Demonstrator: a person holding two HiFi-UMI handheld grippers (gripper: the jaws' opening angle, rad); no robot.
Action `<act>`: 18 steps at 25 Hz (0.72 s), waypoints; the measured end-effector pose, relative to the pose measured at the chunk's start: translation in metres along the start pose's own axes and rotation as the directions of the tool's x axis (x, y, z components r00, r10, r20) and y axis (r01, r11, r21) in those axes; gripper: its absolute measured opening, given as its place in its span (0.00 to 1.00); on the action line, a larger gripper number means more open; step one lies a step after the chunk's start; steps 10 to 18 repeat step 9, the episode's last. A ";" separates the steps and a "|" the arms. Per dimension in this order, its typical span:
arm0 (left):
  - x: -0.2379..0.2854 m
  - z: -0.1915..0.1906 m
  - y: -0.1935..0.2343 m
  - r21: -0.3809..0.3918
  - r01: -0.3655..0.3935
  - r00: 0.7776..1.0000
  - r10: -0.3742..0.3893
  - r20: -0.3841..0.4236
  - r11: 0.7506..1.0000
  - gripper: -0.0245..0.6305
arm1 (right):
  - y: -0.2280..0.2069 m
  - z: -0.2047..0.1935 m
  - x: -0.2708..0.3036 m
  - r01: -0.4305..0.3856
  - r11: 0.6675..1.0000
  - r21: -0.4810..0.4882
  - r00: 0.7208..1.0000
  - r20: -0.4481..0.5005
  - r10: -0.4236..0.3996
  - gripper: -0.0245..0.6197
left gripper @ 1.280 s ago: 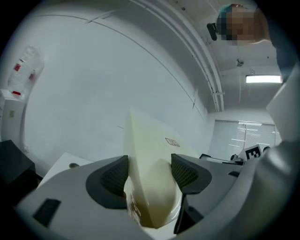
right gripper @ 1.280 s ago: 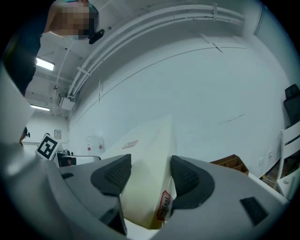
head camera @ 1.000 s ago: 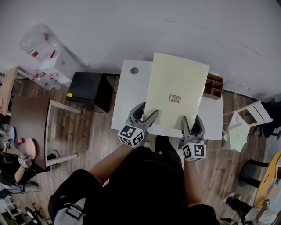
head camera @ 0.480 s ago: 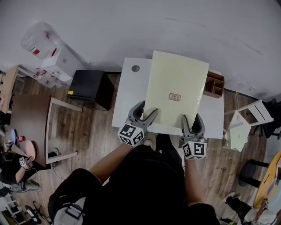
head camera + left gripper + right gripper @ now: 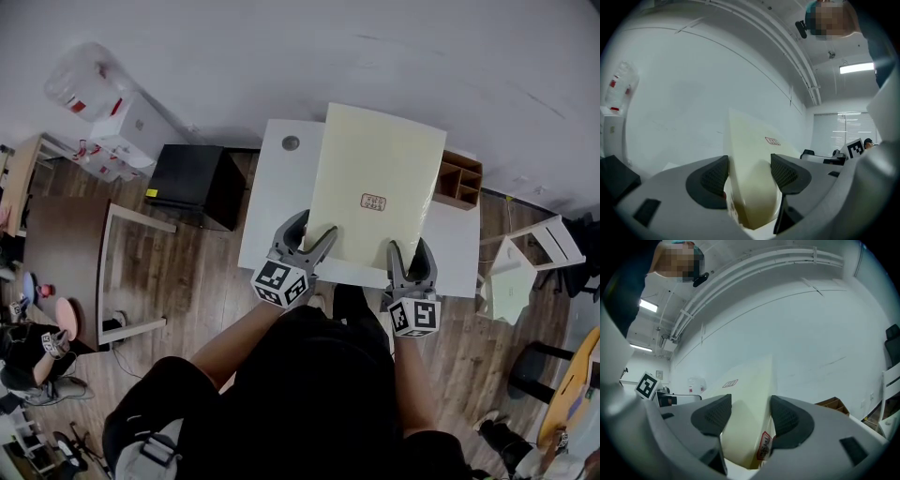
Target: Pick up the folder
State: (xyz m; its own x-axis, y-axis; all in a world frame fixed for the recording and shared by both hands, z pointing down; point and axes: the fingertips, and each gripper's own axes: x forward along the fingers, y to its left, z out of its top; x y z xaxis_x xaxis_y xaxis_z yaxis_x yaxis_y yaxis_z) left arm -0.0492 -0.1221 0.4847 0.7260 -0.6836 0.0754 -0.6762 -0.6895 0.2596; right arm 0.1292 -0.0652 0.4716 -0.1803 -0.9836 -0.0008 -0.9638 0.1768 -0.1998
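The folder (image 5: pixel 375 187) is a large pale yellow sheet with a small red stamp; it stands tilted over the white table (image 5: pixel 267 220). My left gripper (image 5: pixel 315 234) is shut on its near left edge. My right gripper (image 5: pixel 409 251) is shut on its near right edge. In the left gripper view the folder (image 5: pixel 754 187) runs between the two dark pads (image 5: pixel 712 176) and away toward the wall. The right gripper view shows the folder (image 5: pixel 745 427) in the same way, with a red label by the right pad (image 5: pixel 787 420).
A wooden desk organizer (image 5: pixel 459 180) sits at the table's far right corner, and a round cable hole (image 5: pixel 291 143) at its far left. A black cabinet (image 5: pixel 192 187) stands left of the table, a white chair (image 5: pixel 525 258) right of it. The wall is just behind.
The folder and both grippers have shifted very slightly up and away. Both grips are unchanged.
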 end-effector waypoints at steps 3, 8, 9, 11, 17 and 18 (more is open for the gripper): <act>0.003 -0.001 0.000 0.000 -0.004 1.000 0.004 -0.003 1.000 0.48 | -0.002 -0.001 0.002 0.004 1.000 0.003 1.000 -0.009 -0.004 0.48; 0.021 -0.003 -0.001 -0.004 -0.010 1.000 0.010 -0.015 1.000 0.48 | -0.019 -0.001 0.010 0.004 1.000 0.004 1.000 -0.012 -0.004 0.48; 0.025 -0.004 -0.001 -0.004 -0.011 1.000 0.011 -0.018 1.000 0.48 | -0.023 -0.001 0.012 0.004 1.000 0.003 1.000 -0.012 -0.004 0.48; 0.025 -0.004 -0.001 -0.004 -0.011 1.000 0.011 -0.018 1.000 0.48 | -0.023 -0.001 0.012 0.004 1.000 0.003 1.000 -0.012 -0.004 0.48; 0.025 -0.004 -0.001 -0.004 -0.011 1.000 0.011 -0.018 1.000 0.48 | -0.023 -0.001 0.012 0.004 1.000 0.003 1.000 -0.012 -0.004 0.48; 0.025 -0.004 -0.001 -0.004 -0.011 1.000 0.011 -0.018 1.000 0.48 | -0.023 -0.001 0.012 0.004 1.000 0.003 1.000 -0.012 -0.004 0.48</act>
